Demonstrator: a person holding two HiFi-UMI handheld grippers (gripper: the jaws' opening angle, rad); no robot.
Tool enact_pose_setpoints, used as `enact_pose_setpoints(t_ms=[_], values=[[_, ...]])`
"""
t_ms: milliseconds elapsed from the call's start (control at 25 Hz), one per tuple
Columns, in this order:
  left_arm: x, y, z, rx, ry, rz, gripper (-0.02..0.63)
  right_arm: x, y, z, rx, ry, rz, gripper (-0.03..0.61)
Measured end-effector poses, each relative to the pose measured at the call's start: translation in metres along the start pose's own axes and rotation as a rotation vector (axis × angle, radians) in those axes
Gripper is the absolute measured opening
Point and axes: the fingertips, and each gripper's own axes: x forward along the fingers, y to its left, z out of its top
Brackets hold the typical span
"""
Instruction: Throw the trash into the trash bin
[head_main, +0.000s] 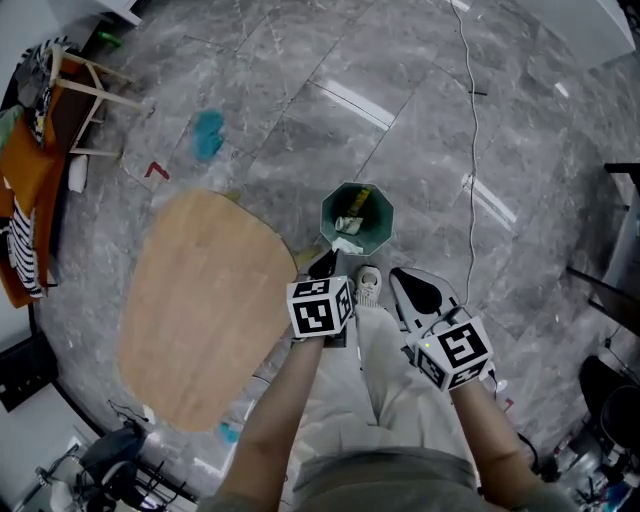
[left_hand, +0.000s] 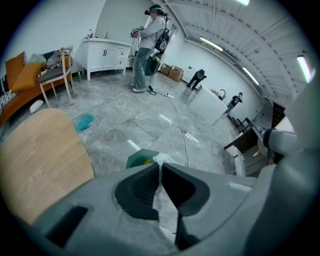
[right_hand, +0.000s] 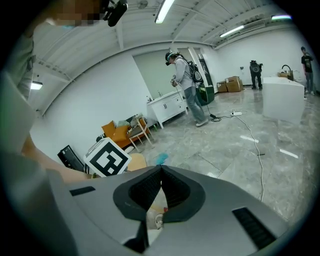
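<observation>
1. My left tongs are pinching a bit of trash between their dark pads.
2. The trash is white, thin and crumpled, like a scrap of paper or wrap. A small tuft of it pokes out past the tips of the tongs.
3. In the head view, the trash sits right at the near edge of the green trash bin, on the side closest to me. I cannot tell if it touches the rim.
4. Inside the bin I can see something yellow and something white.
5. My right tongs are pressed together, tip to tip, and hold nothing. They are near the bin, a little to its right, close to a white shoe.
6. A round wooden worktop stands just left of the bin.
</observation>
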Motion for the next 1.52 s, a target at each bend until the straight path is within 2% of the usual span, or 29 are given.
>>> enact_pose_setpoints(t_ms=[480,800,1000,1520], values=[[0.044,0.024,-0.011,-0.024,0.034,-0.001,0.026,0.022,-0.015,-0.020,0.038,0.021,-0.015,0.008],[0.050,0.021,-0.010,-0.024,0.033,-0.031,0.029,0.026,-0.016,-0.020,0.050,0.021,-0.013,0.008],[0.053,0.012,-0.011,-0.024,0.040,-0.081,0.160,0.029,-0.016,-0.023,0.062,0.024,-0.007,0.008],[0.045,0.003,-0.002,-0.013,0.017,-0.105,0.170,0.028,-0.017,-0.017,0.057,0.018,-0.012,0.008]])
